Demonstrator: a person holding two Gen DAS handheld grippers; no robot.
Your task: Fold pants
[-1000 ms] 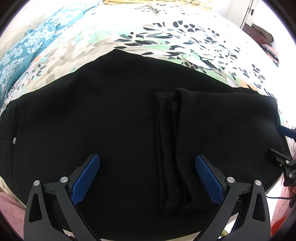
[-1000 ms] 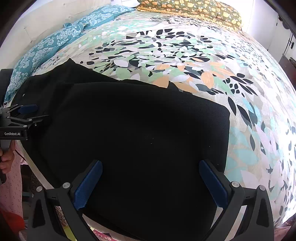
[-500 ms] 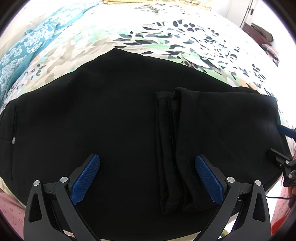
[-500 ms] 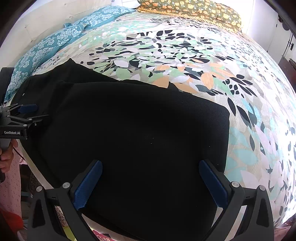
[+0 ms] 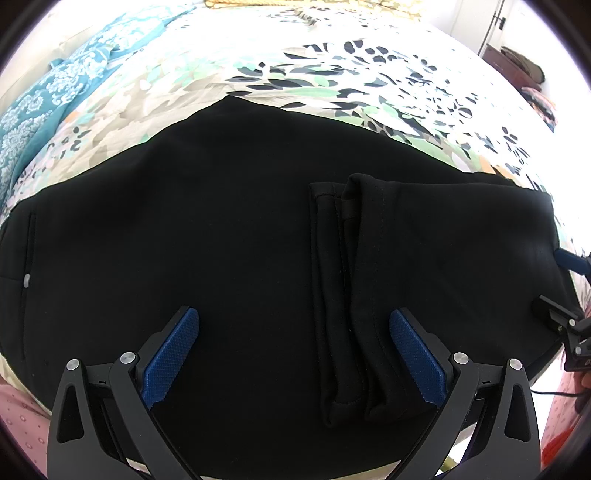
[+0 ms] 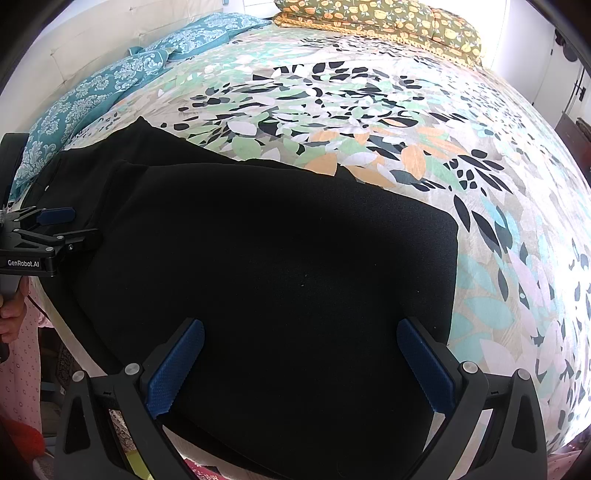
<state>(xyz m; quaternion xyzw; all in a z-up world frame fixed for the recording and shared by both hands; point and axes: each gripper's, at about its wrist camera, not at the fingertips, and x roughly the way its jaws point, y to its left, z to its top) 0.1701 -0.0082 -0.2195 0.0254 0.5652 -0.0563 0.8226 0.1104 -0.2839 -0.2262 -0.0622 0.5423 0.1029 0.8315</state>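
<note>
Black pants (image 5: 229, 240) lie flat on the bed near its front edge, with the leg ends folded back over the middle; the hems (image 5: 343, 295) form a vertical ridge. The folded right half shows in the right wrist view (image 6: 280, 266). My left gripper (image 5: 295, 354) is open and empty, hovering over the pants beside the hems. My right gripper (image 6: 301, 365) is open and empty over the folded part. Each gripper shows at the edge of the other's view: the right one (image 5: 565, 295) and the left one (image 6: 48, 229).
The bed is covered by a leaf-patterned sheet (image 6: 369, 122). Teal pillows (image 6: 110, 85) lie at the far left and a yellow-patterned pillow (image 6: 388, 22) at the head. The bed's front edge runs just below the pants. A hand (image 6: 11, 314) holds the left gripper.
</note>
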